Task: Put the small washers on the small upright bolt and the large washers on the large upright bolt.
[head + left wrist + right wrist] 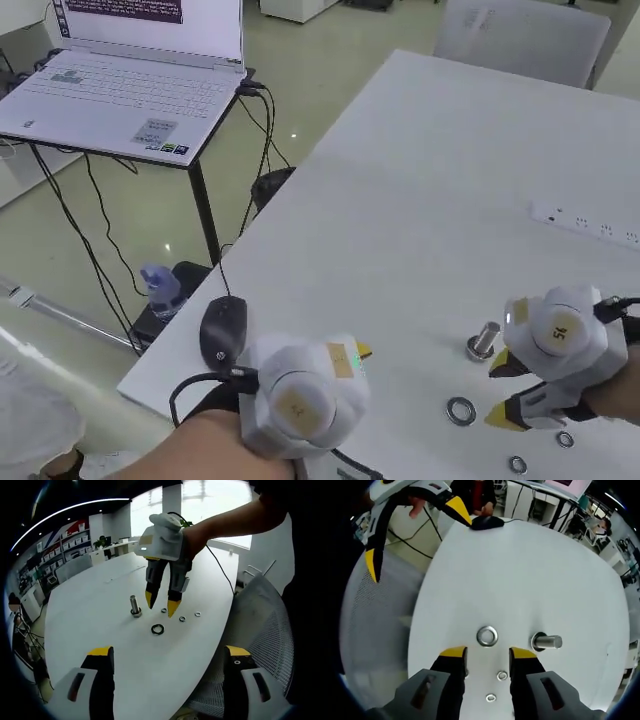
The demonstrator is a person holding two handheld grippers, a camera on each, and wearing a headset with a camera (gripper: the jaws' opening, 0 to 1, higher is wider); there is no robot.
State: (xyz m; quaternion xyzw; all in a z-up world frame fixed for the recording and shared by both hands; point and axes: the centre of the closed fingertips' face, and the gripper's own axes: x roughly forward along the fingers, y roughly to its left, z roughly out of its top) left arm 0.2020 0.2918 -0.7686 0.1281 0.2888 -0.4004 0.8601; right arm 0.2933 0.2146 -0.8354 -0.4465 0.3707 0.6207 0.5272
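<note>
Loose on the white table (pixel 420 180): large washer (pixel 461 411) and small washers (pixel 565 438), near the upright bolt (pixel 483 340); nothing gripped.
Head view: left gripper (pixel 350 362) sits low at the near table edge, right gripper (pixel 497 392) just right of the bolt, large washer just left of its yellow tips, two small washers nearer the person; mouse (pixel 222 330) at the left edge, laptop (pixel 120 85) on a stand beyond. Left gripper view: own jaws wide apart, nothing between; right gripper (pixel 161 604) points tips-down, jaws a little apart, bolt (pixel 134 605) to its left, large washer (pixel 157 629) nearer the camera, three small washers (pixel 182 618) in a row (one seen between its tips). Right gripper view: own jaws parted, empty; large washer (pixel 487 635) just ahead of the tips, bolt (pixel 546 642) beside it, two small washers (pixel 502 675) on the table between the jaws.
</note>
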